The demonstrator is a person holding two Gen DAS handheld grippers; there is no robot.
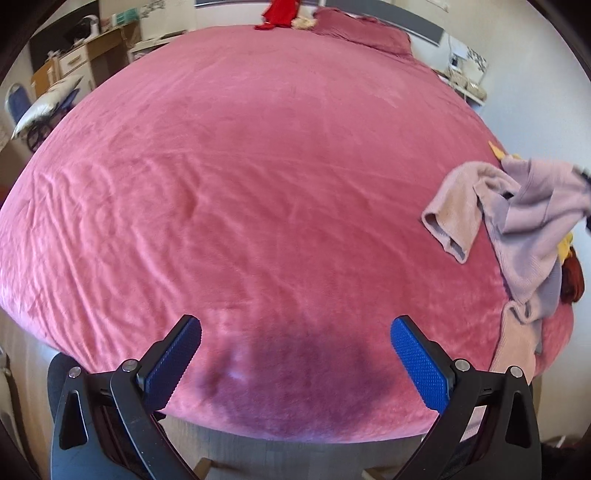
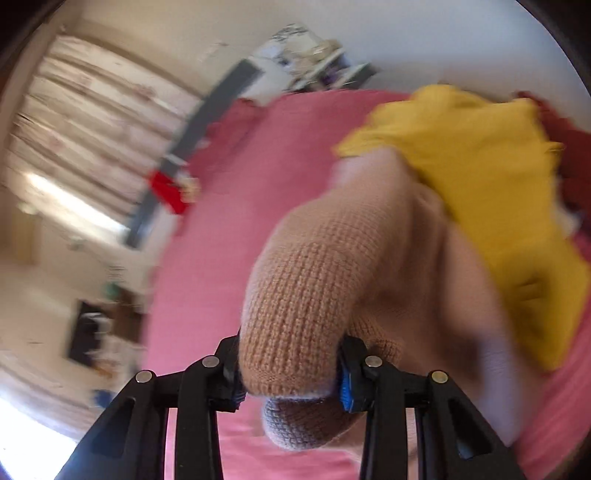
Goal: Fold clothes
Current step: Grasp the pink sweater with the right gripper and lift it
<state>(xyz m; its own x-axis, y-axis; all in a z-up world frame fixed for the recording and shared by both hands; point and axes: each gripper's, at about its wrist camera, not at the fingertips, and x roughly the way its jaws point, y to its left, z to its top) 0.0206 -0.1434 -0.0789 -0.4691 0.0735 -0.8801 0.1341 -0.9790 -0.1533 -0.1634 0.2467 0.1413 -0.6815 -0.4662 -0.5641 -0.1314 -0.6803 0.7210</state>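
A pale lilac-pink knit sweater (image 1: 524, 218) lies bunched at the right edge of the pink bed cover (image 1: 258, 166), with one sleeve (image 1: 454, 218) trailing left. My right gripper (image 2: 291, 350) is shut on a thick fold of this sweater (image 2: 314, 288), which bulges up between the blue pads and hides the fingertips. A yellow garment (image 2: 480, 177) and a dark red one (image 2: 565, 147) lie just beyond it. My left gripper (image 1: 295, 325) hangs open over the near edge of the bed, with nothing between its blue pads (image 1: 417, 362).
A red item (image 1: 279, 14) and a pink pillow (image 1: 365, 29) sit at the far end of the bed. A desk (image 1: 92, 48) and a chair (image 1: 44, 107) stand on the left, a shelf (image 1: 465, 74) on the right. Floor (image 1: 295, 458) shows below the bed's edge.
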